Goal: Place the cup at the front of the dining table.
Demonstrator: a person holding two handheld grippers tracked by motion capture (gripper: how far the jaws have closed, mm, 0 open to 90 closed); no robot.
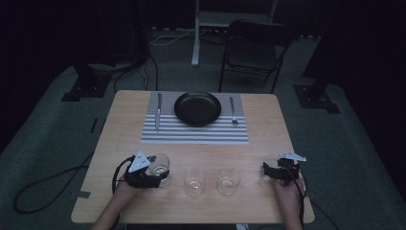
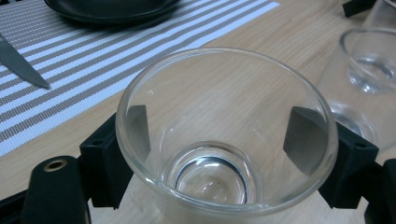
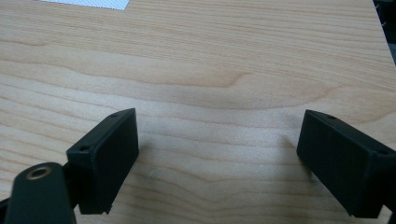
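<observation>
Overhead view; two close tabletop point(image 1: 268, 139) views

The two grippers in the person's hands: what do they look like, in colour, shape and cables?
Both are black. The left gripper and the right gripper each carry a pale grey three-cornered plate on top and trail a black cable. Each has two blocky, flat-faced jaws with small screw holes, and a rounded black part with a brass-coloured ring beside the left jaw. The forearms are bare; no sleeves are visible.
</observation>
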